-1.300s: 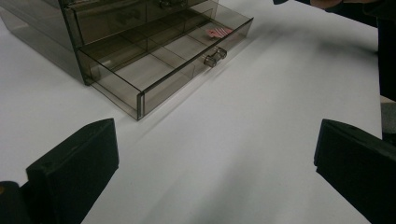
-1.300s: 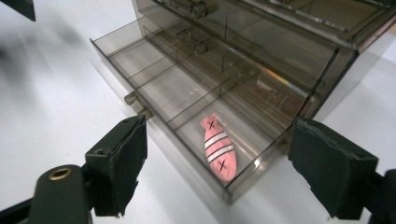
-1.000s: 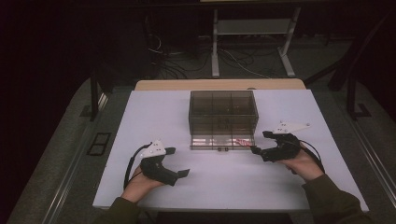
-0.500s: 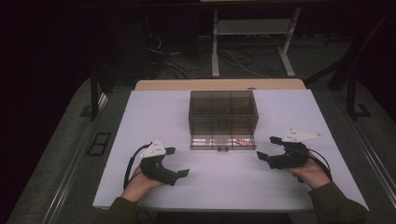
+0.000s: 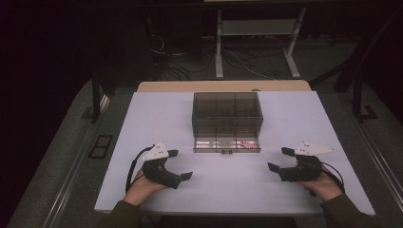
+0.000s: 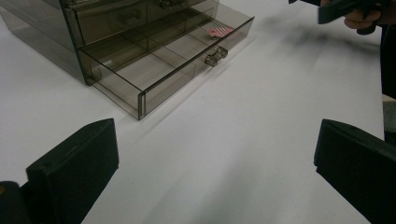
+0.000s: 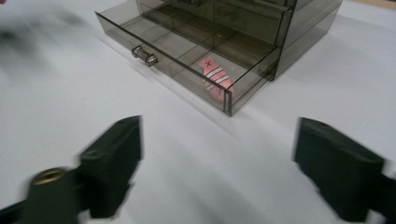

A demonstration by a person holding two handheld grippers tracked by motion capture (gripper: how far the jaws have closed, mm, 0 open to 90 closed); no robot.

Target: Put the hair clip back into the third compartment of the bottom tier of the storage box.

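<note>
While your grippers rest apart on the table, here is how things stand:

Cabinet: your smoky see-through plastic drawer cabinet (image 5: 227, 114) is a boxy block standing mid-table on the white table (image 5: 157, 118).

Drawer: its bottom drawer (image 7: 187, 51) is pulled out toward you; thin clear walls split it into square compartments, and a small knob (image 7: 144, 55) sits at the front.

Fish: a small pink fish (image 7: 215, 77) with white stripes and a tiny cross for an eye lies flat in the end compartment of the drawer, on your right-hand side.

Table surface: smooth, matte white, with soft shadows under your tools.

Left gripper: your left gripper (image 5: 182, 165) lies low on the table, well left of the drawer, jaws spread wide with nothing between them, pointing toward the drawer's front.

Right gripper: your right gripper (image 5: 280, 158) sits well right of the drawer, its black blocky jaws wide apart and having just been opening further, nothing between them; it points back at the drawer end that holds the fish.

Hands: you wrap each tool from behind, forearms coming in low.
</note>
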